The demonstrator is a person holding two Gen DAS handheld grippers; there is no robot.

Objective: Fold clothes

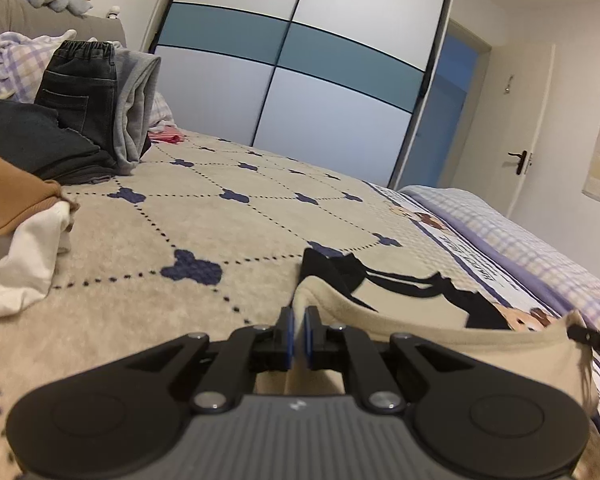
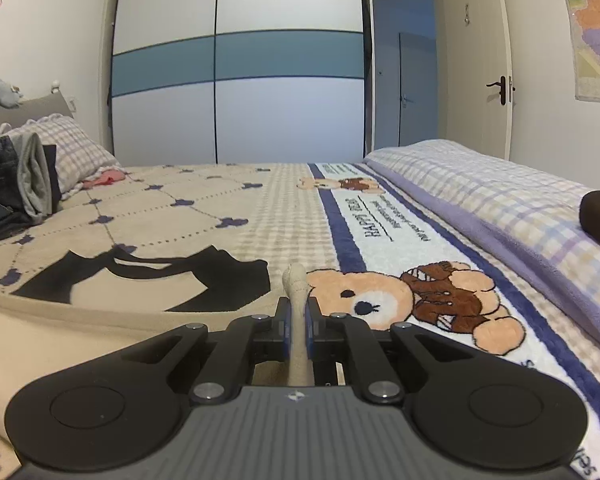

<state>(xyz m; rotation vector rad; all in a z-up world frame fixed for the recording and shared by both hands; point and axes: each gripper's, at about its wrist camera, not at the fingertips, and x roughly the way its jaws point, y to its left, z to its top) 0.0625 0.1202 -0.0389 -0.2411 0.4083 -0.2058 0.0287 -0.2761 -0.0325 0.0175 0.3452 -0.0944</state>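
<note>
The cream-coloured knit garment with a bold black print (image 2: 148, 280) lies flat on the bed's beige quilted blanket with navy clover marks (image 1: 204, 216), near the front edge, and both grippers have hold of it. The right gripper (image 2: 296, 320) is clenched on a thin ridge of cream cloth that stands up between its blue-padded fingers (image 2: 285, 330). The left gripper (image 1: 299, 334) is likewise drawn tight on a fold of the same garment's edge, and from it the cloth runs across to the other tool at the right margin of the left wrist view.

The main risk, judging from how little fabric sits in each pinch, is that one side slips out when the hem is carried over. That would leave the fold lopsided, or drop half the garment back on the bed. A second risk is uneven travel: if one hand leads the other, the black print would skew and the crease would run crooked. Either pinch may also have caught only the top layer, so the underside could lag and bunch. The plush blanket looks grippy and could drag the lower cloth. The heap of dark jeans and grey clothes (image 1: 96, 108) and the brown and white garments (image 1: 20, 220) lie well apart to the left, so tangling with them seems unlikely.
</note>
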